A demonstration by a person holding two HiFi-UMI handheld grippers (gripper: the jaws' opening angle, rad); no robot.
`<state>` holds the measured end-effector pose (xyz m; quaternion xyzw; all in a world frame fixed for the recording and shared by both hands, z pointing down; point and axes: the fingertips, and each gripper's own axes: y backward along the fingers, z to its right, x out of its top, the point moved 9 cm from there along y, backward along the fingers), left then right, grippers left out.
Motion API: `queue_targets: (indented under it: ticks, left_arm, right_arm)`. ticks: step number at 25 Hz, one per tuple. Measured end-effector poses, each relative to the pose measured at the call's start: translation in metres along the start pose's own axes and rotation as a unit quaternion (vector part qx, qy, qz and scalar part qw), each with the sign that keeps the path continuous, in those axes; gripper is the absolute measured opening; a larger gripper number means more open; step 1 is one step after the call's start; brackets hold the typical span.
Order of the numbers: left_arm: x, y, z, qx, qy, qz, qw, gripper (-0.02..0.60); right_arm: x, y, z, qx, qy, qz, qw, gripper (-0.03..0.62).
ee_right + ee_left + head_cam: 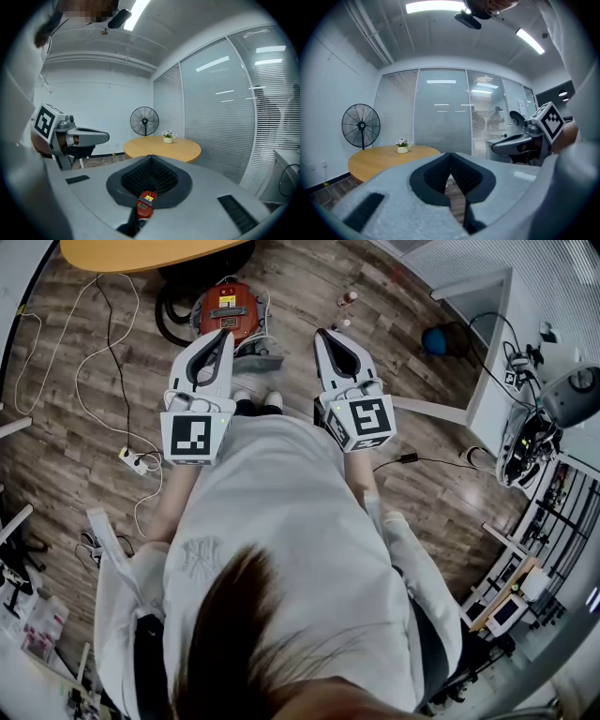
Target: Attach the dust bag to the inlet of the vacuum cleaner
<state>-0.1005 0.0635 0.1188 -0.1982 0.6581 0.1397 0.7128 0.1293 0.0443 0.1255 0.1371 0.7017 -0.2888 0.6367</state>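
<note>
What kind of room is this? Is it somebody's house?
Probably an office meeting room, not a house. It has a glass wall with blinds, a round wooden table, a standing fan and long ceiling lights.

At the upper centre of the head view, the red canister vacuum cleaner [228, 310] is partly covered by the tip of the grey left gripper [223, 336], so its inlet cannot be made out. In the right gripper view, only a sliver of the vacuum cleaner [146, 204] shows below the closed jaws of the grey right gripper [150, 158]. The round wooden table [141, 251] is cut off by the top edge. The small items [347, 299] on the floor are too small to identify.
</note>
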Motion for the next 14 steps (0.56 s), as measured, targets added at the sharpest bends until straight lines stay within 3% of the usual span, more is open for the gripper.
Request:
queue_targets:
  ticks: [14]
  left_arm:
    - [-0.0027, -0.0061, -0.0050, -0.005, 0.005, -0.003, 1.0000, 0.017]
  right_arm:
    - [-0.0027, -0.0054, 0.0022, -0.004, 0.001, -0.010, 1.000, 0.002]
